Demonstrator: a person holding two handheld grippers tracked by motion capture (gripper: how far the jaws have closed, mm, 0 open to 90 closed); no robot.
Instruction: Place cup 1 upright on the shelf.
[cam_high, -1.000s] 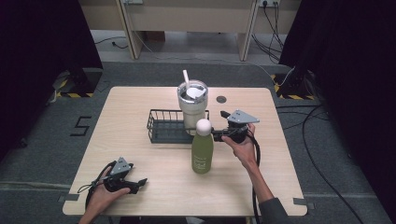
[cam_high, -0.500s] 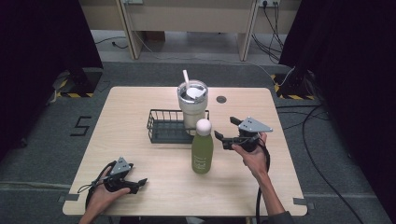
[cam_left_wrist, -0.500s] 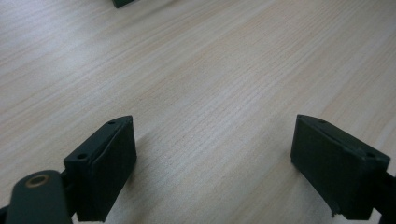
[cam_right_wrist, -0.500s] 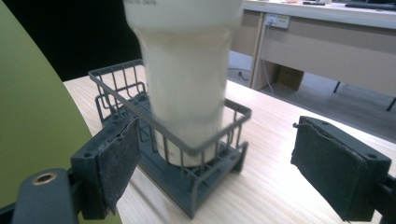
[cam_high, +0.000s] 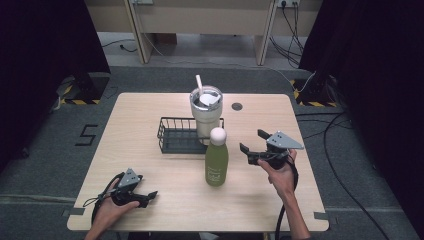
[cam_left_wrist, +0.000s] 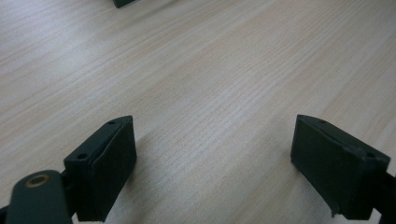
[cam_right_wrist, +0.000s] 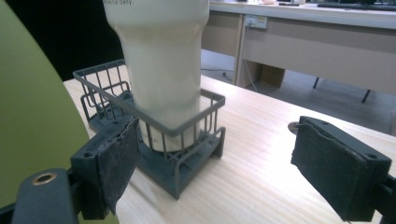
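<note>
Right tongs (cam_high: 251, 141) are held above the bench (cam_high: 150, 107) toward its right edge, jaws spread apart, nothing gripped. They are pointed left at the green bottle (cam_high: 216, 157), near it but not touching. In the right gripper view the bottle (cam_right_wrist: 32, 116) is seen close at the left, just beside the left jaw; contact there cannot be told.

The bottle is stood upright near the bench centre, white cap on, just in front of the wire basket (cam_high: 172, 135). The basket (cam_right_wrist: 187, 140) is placed slightly behind the centre. A cream tumbler (cam_high: 206, 112) with a straw is stood upright inside the basket's right end; in the right gripper view the tumbler (cam_right_wrist: 163, 65) is seen enclosed by the basket wires.

Left tongs (cam_high: 150, 196) are rested low at the front left corner of the bench, held by the left hand (cam_high: 110, 212), jaws also spread apart, nothing between them. In the left gripper view bare wood grain is seen between the jaws.

A small dark round spot (cam_high: 237, 106) is seen on the bench near the back edge, right of the tumbler.
</note>
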